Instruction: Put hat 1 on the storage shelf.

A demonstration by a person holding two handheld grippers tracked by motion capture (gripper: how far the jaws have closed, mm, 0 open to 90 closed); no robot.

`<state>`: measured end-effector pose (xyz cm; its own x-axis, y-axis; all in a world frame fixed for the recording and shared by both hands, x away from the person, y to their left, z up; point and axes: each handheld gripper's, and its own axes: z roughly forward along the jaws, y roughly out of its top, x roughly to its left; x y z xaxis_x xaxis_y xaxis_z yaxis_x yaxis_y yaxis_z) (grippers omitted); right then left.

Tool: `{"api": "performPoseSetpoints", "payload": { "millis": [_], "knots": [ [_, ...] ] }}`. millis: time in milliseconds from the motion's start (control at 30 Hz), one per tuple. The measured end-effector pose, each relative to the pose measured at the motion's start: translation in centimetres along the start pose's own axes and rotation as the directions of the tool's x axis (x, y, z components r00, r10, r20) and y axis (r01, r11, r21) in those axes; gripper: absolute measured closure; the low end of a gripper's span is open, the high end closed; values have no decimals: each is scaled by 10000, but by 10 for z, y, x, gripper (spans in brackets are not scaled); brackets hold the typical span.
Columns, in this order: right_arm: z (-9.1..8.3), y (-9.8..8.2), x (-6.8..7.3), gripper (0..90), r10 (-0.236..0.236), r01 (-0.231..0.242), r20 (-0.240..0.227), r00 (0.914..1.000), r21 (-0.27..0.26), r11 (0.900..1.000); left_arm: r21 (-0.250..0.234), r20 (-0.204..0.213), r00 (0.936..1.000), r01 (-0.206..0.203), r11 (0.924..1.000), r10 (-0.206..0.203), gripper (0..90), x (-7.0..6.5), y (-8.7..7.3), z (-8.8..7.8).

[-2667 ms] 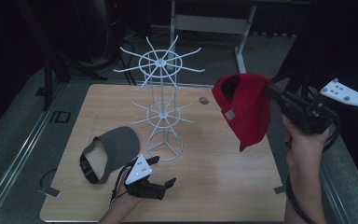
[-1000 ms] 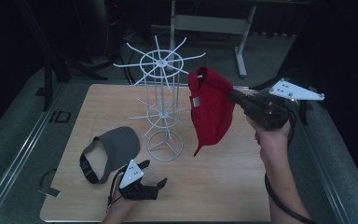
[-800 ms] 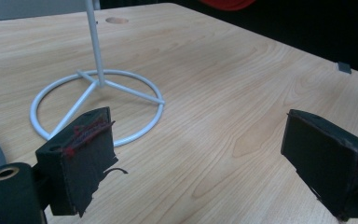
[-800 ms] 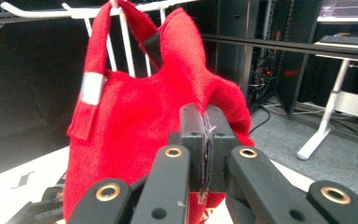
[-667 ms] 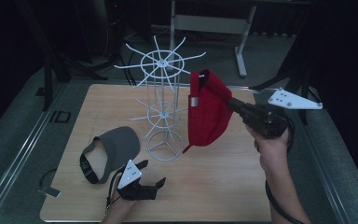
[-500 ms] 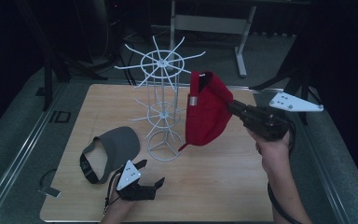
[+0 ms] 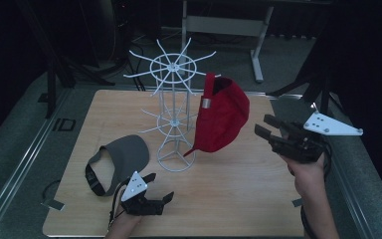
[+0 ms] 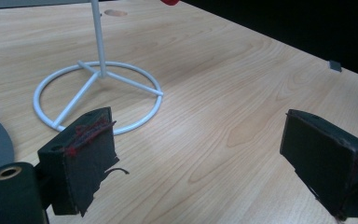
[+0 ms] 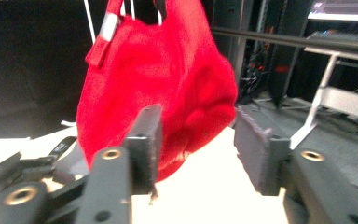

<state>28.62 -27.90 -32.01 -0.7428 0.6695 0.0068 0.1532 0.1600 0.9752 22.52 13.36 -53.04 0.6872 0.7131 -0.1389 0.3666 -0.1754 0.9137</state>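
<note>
A red cap hangs by its back strap from an arm of the white wire rack at the table's middle. In the right gripper view the cap hangs just beyond my jaws, untouched. My right gripper is open, a short way to the right of the cap, with nothing between its jaws. A grey visor lies flat at the front left. Beside it, near the front edge, my left gripper rests open and empty. In its own view the left gripper faces the rack's ring base.
The wooden table has bare room at the front right. A small dark spot marks the far side. A metal frame stands on the floor behind the table. Dark surroundings ring the table.
My right gripper carried the red cap leftward to the rack, let go of it and drew back to the right. The cap now hangs on the rack. The left gripper barely moved.
</note>
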Motion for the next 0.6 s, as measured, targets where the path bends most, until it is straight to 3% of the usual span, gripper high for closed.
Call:
{"api": "performPoseSetpoints", "payload": {
  "millis": [67,167,333,400,433,467,500,600],
  "knots": [
    [-1,-7,-3,378,109,-111,103,9999,214,9997,-56,15,10000,35,10000,-35,105,1,0,-2],
    [-3,-19,-9,337,408,-417,262,9988,347,9985,-43,100,9999,96,9999,-96,105,2,0,-3],
    [-6,-42,-21,401,995,-1027,560,9935,577,9930,65,-118,9997,-202,9998,203,105,3,-2,-6],
    [-6,-49,-23,404,992,-1032,613,9932,657,9925,95,-111,9997,-225,9997,226,105,4,-3,-7],
    [-6,-59,-23,339,885,-965,911,9919,866,9916,117,-146,9997,-193,9997,195,105,4,-3,-8],
    [-4,-65,-23,337,759,-875,1046,9916,1115,9899,162,-122,9997,-215,9996,217,105,5,-4,-10],
    [-2,-79,-25,287,802,-947,1073,9910,1385,9858,145,-128,9997,-187,9997,188,105,6,-4,-10],
    [-1,-88,-27,255,963,-1111,1012,9902,1524,9821,188,-190,9995,-234,9995,238,104,6,-5,-11]
  ]
}}
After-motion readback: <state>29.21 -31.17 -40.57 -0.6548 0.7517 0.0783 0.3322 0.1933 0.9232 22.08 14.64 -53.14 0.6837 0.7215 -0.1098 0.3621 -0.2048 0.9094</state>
